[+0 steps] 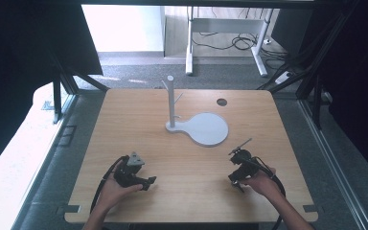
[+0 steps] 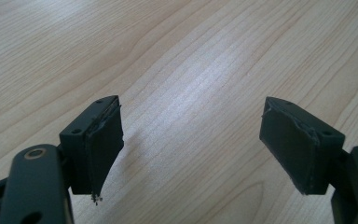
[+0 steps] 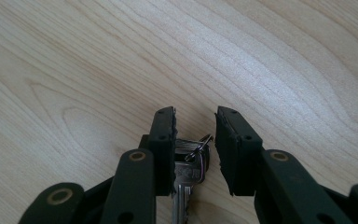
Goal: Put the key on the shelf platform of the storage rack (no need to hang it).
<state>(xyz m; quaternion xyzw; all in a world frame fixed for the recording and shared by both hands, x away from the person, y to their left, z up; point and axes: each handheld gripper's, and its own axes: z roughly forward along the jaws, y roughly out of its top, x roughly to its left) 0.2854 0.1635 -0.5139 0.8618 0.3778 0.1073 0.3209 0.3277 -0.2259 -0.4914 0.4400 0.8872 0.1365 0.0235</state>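
From the high view, the wooden table (image 1: pixel 139 124) carries a white peg stand (image 1: pixel 199 125) on a round base, with the left gripper (image 1: pixel 148 182) and right gripper (image 1: pixel 234 178) held near the front edge. The left gripper view shows its jaws spread wide over bare wood. In the right gripper view a key on a ring (image 3: pixel 189 175) lies on the table between the narrowed jaws, against the left pad and clear of the right, so they are not yet clamped on it.

Worktop (image 1: pixel 139 120): light wood-grain surface with rounded corners and a small dark round hole (image 1: pixel 222 102) near its far edge. A white stand (image 1: pixel 196 125), an upright peg post on a round flat base, rests past centre. A key (image 3: pixel 186 186) with its ring lies flat on the near right.
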